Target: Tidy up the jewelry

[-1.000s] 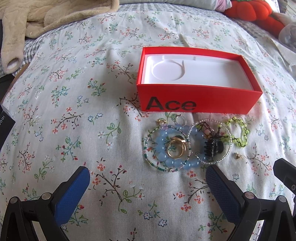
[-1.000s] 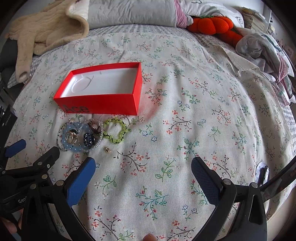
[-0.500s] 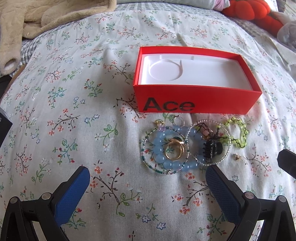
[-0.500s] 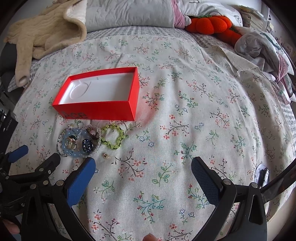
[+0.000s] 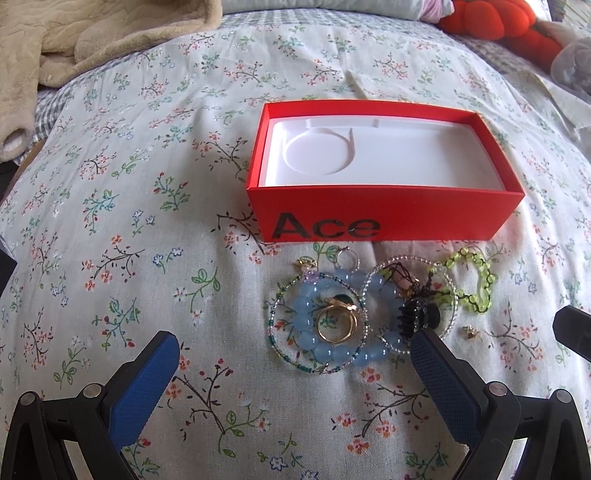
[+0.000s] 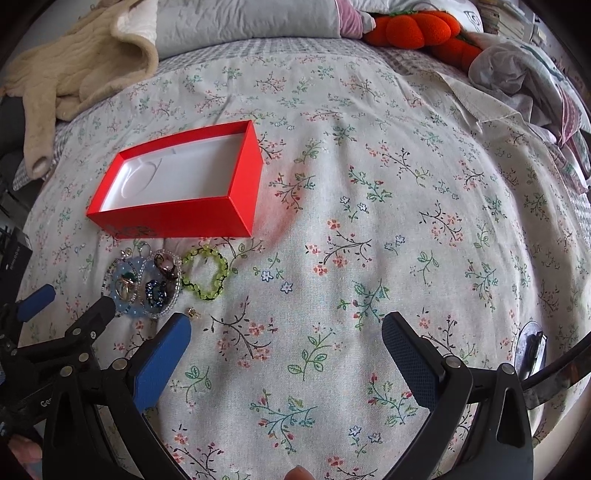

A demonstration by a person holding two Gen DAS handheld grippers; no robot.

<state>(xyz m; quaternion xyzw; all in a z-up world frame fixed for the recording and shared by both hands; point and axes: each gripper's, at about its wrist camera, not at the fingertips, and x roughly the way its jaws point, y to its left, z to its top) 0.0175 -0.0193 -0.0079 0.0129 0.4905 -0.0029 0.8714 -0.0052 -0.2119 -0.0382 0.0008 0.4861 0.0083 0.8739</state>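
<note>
On a bed covered with a pale floral-print bedspread, an open red cardboard box printed "Ace" sits with its white moulded insert bare. Just in front of its near wall lies a cluster of jewelry: a light-blue bead bracelet ringed by a thin green-beaded hoop, a gold ring resting inside it, a clear-beaded hoop overlapping beside it with a small black hair clip on top, and a yellow-green beaded bracelet to the right. A tiny gold earring lies apart from the cluster.

The left hand-held gripper hovers low before the cluster with its blue pads spread wide, holding nothing; its right pad is just next to the hair clip. The right hand-held gripper is likewise spread wide and empty over bare bedspread, right of the jewelry. A cream fleece garment and an orange plush pumpkin lie at the far end of the bed.
</note>
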